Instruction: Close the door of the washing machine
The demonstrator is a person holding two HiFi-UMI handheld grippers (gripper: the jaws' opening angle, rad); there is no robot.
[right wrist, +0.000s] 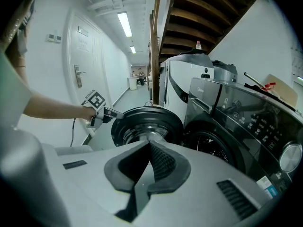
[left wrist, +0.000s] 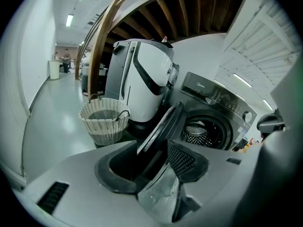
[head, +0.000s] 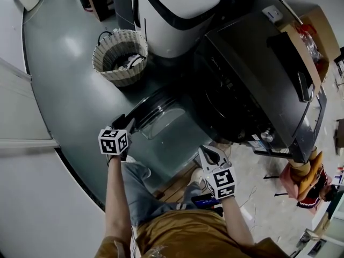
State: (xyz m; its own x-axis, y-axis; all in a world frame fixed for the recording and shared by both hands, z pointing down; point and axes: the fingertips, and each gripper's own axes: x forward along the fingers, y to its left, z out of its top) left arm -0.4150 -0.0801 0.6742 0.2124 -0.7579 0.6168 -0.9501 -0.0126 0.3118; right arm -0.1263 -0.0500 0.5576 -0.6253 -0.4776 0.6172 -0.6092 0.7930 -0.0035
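The dark front-loading washing machine (head: pixel 258 85) has its round door (head: pixel 161 120) swung wide open toward me, glass bowl facing up. My left gripper (head: pixel 124 123) is at the door's outer rim. In the left gripper view the door's (left wrist: pixel 163 122) edge runs between the wide-apart jaws of the left gripper (left wrist: pixel 151 167); the right pad (left wrist: pixel 185 159) lies close to it, the left pad stands off. The drum opening (left wrist: pixel 203 131) shows behind. My right gripper (head: pixel 210 153) hovers near the door's inner side, its pads (right wrist: pixel 161 162) meeting with nothing between them.
A wicker basket (head: pixel 121 55) stands on the floor left of the door, beside a tall white appliance (head: pixel 177 15). A cardboard box (head: pixel 309 42) lies on top of the machine. The person's knee (head: pixel 137 173) is just below the door.
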